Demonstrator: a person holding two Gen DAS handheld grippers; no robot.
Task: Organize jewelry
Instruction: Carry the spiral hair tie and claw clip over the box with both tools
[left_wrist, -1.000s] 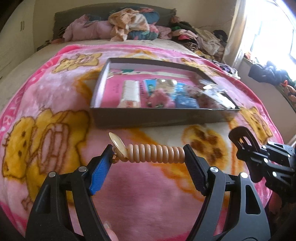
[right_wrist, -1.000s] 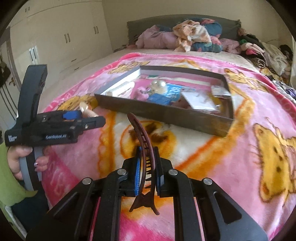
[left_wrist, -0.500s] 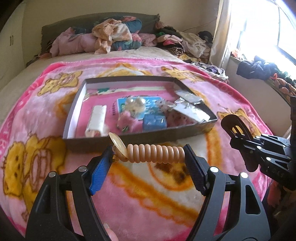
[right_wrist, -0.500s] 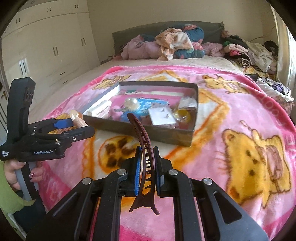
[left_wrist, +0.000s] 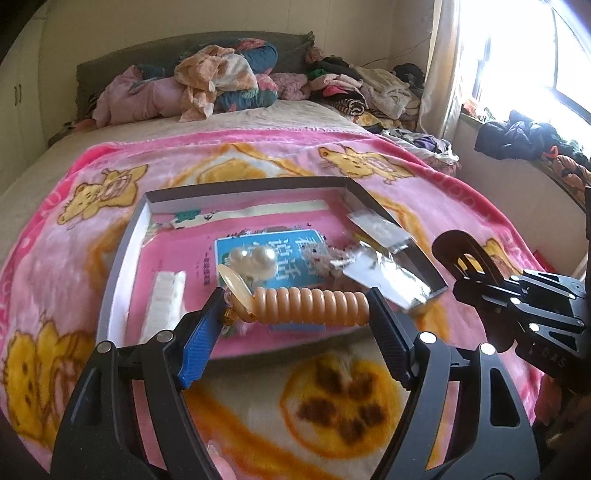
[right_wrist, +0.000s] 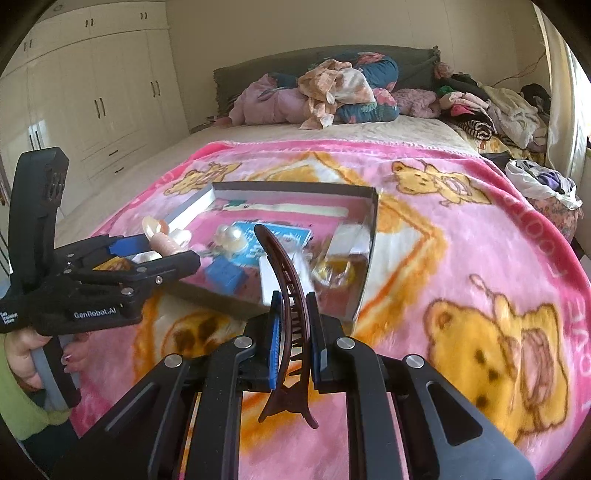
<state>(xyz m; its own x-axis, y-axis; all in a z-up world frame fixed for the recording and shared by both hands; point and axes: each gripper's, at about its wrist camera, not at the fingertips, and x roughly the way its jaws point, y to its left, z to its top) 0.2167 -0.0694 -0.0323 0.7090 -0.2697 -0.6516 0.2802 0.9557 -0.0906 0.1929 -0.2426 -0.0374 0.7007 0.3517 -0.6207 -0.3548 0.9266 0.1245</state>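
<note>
My left gripper (left_wrist: 295, 314) is shut on a peach coiled hair tie (left_wrist: 310, 306) with a pale disc charm at its left end, held above the near edge of the shallow grey box (left_wrist: 122, 251). In the right wrist view the same left gripper (right_wrist: 173, 254) hangs at the box's near left corner. My right gripper (right_wrist: 291, 321) is shut on a dark brown hair claw clip (right_wrist: 286, 291), upright, just short of the grey box (right_wrist: 371, 236). The clip (left_wrist: 461, 254) also shows at the right of the left wrist view. Inside lie a pearl piece (left_wrist: 255, 260), a blue card (left_wrist: 273, 254) and clear packets (left_wrist: 384, 275).
The box rests on a pink bear-print blanket (right_wrist: 480, 295) covering a bed. Piled clothes (right_wrist: 332, 92) lie by the headboard and along the right side (right_wrist: 498, 107). White wardrobes (right_wrist: 92, 103) stand on the left. A hand in a green sleeve (right_wrist: 18, 354) grips the left tool.
Both grippers have moved forward and up toward the box, which now sits closer and lower in both views. Each still grips its item.
</note>
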